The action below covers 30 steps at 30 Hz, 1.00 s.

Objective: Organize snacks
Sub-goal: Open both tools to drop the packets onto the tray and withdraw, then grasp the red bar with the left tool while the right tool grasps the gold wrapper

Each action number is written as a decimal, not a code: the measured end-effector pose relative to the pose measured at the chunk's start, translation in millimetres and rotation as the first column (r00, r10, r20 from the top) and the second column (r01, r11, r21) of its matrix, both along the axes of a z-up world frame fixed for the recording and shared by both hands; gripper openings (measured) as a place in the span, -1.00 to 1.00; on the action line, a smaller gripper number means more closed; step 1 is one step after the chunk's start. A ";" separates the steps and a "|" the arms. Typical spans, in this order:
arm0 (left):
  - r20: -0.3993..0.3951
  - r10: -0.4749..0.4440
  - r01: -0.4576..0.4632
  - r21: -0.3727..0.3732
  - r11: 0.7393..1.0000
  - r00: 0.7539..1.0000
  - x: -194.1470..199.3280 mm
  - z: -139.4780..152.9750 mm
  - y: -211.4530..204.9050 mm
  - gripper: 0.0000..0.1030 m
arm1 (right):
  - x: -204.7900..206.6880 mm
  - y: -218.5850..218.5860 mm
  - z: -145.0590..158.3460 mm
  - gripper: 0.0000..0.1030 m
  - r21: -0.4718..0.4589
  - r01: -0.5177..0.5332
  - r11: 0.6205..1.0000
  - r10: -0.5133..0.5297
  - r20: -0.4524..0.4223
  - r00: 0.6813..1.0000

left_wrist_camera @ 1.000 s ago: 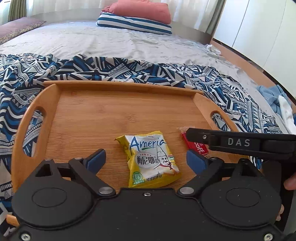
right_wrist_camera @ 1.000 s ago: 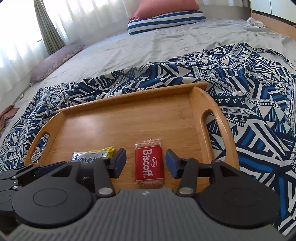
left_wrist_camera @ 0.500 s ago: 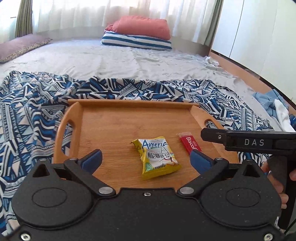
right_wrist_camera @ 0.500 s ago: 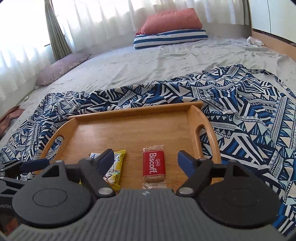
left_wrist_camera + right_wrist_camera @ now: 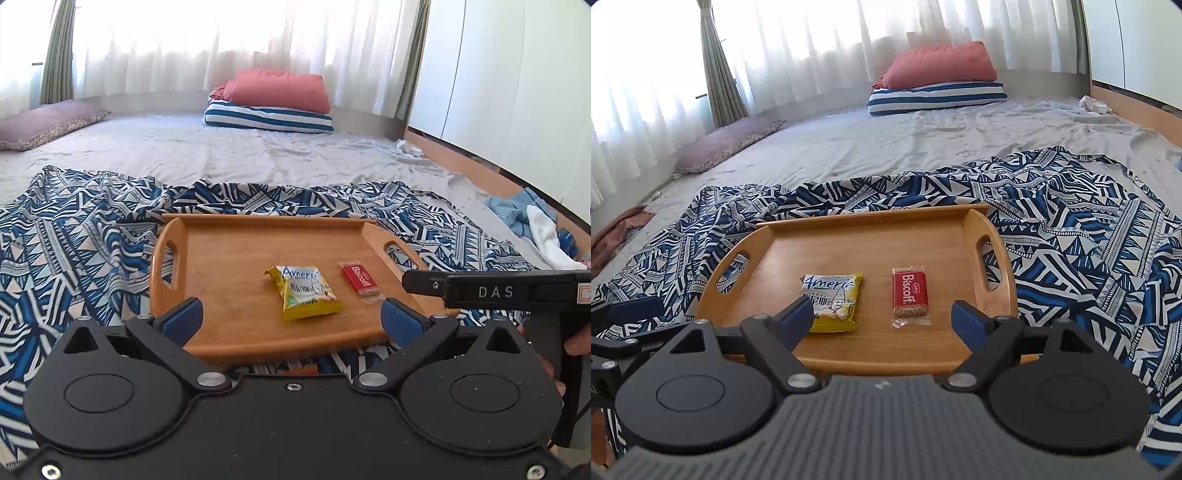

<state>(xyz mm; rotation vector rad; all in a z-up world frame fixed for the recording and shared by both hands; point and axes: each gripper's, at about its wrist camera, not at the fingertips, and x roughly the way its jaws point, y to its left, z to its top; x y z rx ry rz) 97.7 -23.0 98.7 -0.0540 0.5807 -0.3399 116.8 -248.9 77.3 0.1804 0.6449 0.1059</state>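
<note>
A wooden tray (image 5: 221, 254) (image 5: 871, 236) with two cut-out handles lies on a patterned blue and white cloth on the bed. On it lie a yellow Ameria snack packet (image 5: 304, 295) (image 5: 833, 295) and, to its right, a red Biscoff biscuit packet (image 5: 360, 278) (image 5: 909, 293). My left gripper (image 5: 291, 319) is open and empty, held back above the tray's near edge. My right gripper (image 5: 882, 319) is open and empty, also behind the near edge. The right gripper's side shows at the right of the left wrist view (image 5: 495, 291).
The patterned cloth (image 5: 1071, 229) spreads around the tray over a grey sheet. A red cushion on a striped pillow (image 5: 273, 107) lies at the bed's far end, a purple pillow (image 5: 48, 123) at the far left. Clothes (image 5: 532, 225) lie at the right edge by white wardrobes.
Both grippers have pulled back and up from the tray and their fingers have spread wider. The two packets stay lying on the tray where they were.
</note>
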 end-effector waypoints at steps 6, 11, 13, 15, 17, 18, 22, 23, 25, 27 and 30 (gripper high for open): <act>0.033 0.023 -0.023 -0.015 1.000 0.999 -42.6 -6.4 13.4 0.99 | -36.1 5.0 -2.9 0.82 -0.006 -0.005 1.000 0.005 0.048 0.999; 0.073 0.046 -0.045 -0.015 0.999 0.996 -70.3 -12.0 22.6 0.99 | -63.5 13.0 -12.0 0.83 -0.068 0.010 0.998 -0.004 0.090 0.996; 0.076 0.055 -0.054 -0.021 0.998 0.996 -78.1 -15.5 26.6 0.99 | -75.8 16.8 -17.3 0.83 -0.105 0.022 0.994 -0.010 0.110 0.994; 0.079 0.073 -0.071 -0.025 0.997 0.994 -83.9 -20.1 30.5 0.99 | -85.9 19.8 -22.7 0.83 -0.130 0.034 0.991 -0.017 0.127 0.992; 0.082 0.090 -0.088 -0.024 0.996 0.993 -87.3 -25.3 34.3 0.99 | -96.1 22.3 -27.8 0.83 -0.146 0.045 0.988 -0.024 0.142 0.990; 0.087 0.097 -0.096 -0.022 0.995 0.991 -89.9 -29.0 36.5 0.99 | -101.2 23.4 -30.4 0.84 -0.153 0.051 0.987 -0.027 0.152 0.988; 0.099 0.108 -0.108 0.000 0.994 0.989 -97.2 -41.4 42.2 0.99 | -118.5 27.6 -40.2 0.97 -0.198 0.088 0.976 -0.045 0.211 0.977; 0.100 0.111 -0.112 0.009 0.994 0.989 -98.4 -44.3 43.1 0.99 | -121.7 28.6 -42.7 0.98 -0.211 0.099 0.973 -0.051 0.222 0.974; 0.099 0.120 -0.124 0.029 0.992 0.988 -98.5 -49.6 44.2 0.99 | -126.7 30.6 -47.6 0.99 -0.225 0.120 0.967 -0.067 0.230 0.971; 0.096 0.133 -0.137 0.045 0.990 0.986 -98.3 -55.4 45.5 0.99 | -130.8 31.6 -53.1 1.00 -0.228 0.130 0.965 -0.078 0.225 0.971; 0.082 0.146 -0.151 0.053 0.987 0.986 -94.7 -63.3 48.0 0.99 | -137.9 33.3 -61.5 1.00 -0.226 0.142 0.964 -0.093 0.212 0.973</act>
